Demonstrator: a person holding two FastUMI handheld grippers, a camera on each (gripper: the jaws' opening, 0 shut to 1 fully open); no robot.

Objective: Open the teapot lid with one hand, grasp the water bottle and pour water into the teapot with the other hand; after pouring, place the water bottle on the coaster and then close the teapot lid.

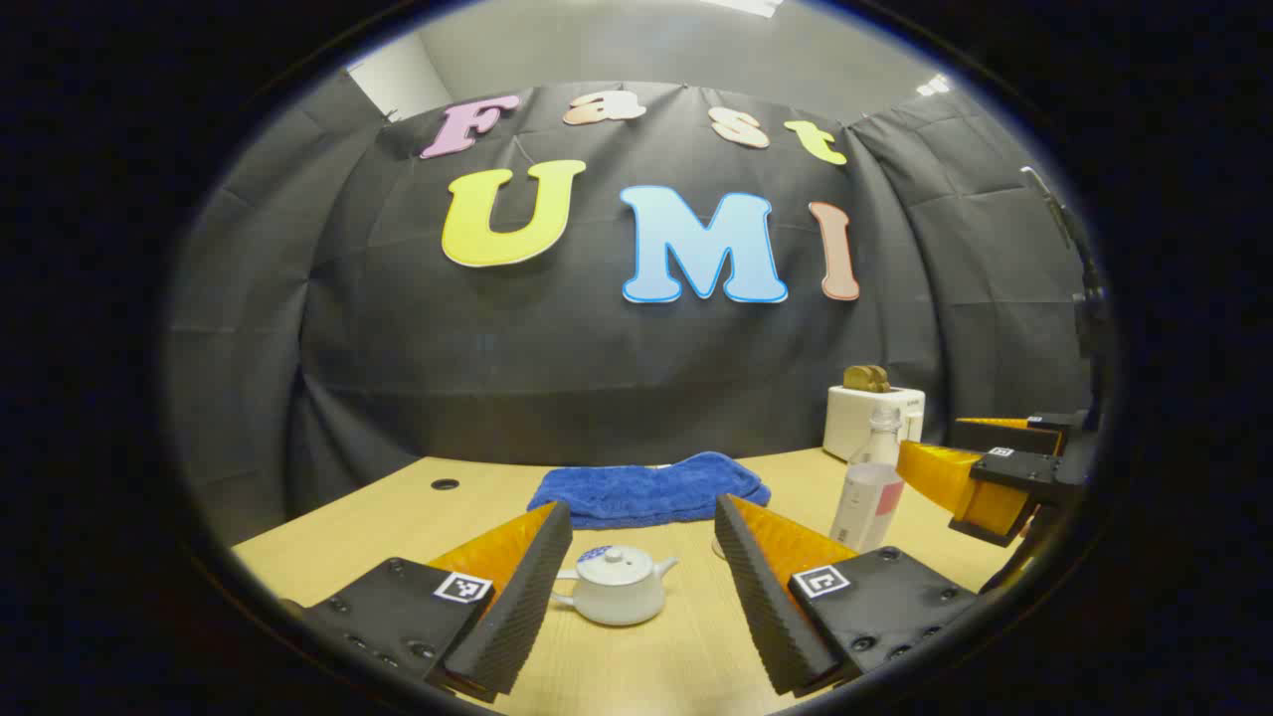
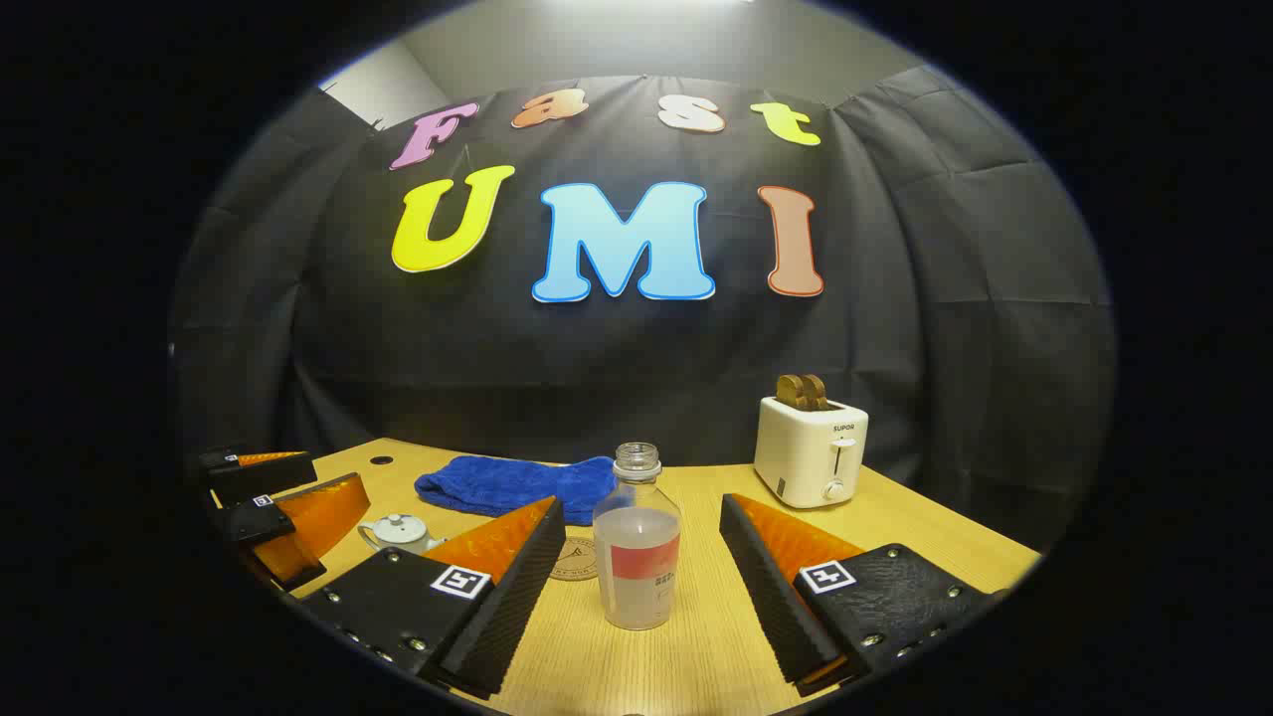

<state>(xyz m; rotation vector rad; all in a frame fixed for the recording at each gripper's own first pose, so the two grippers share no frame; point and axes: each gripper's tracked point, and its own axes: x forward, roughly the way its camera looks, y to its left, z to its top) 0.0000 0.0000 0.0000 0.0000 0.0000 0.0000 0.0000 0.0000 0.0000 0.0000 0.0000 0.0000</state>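
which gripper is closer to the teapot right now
Left. The left gripper is open with the teapot just ahead between its fingers. The right gripper is off to the side, lined up on the water bottle.

Left gripper view: low over the table point(image 1: 636, 666), facing the back cloth, teapot point(image 1: 617, 585) close at 12 o'clock. Right gripper view: same height and heading, water bottle point(image 2: 637, 542) close at 12. Overlap: teapot, bottle, blue towel point(image 2: 512, 484), toaster point(image 2: 811, 447); each catches the other gripper at the edge.
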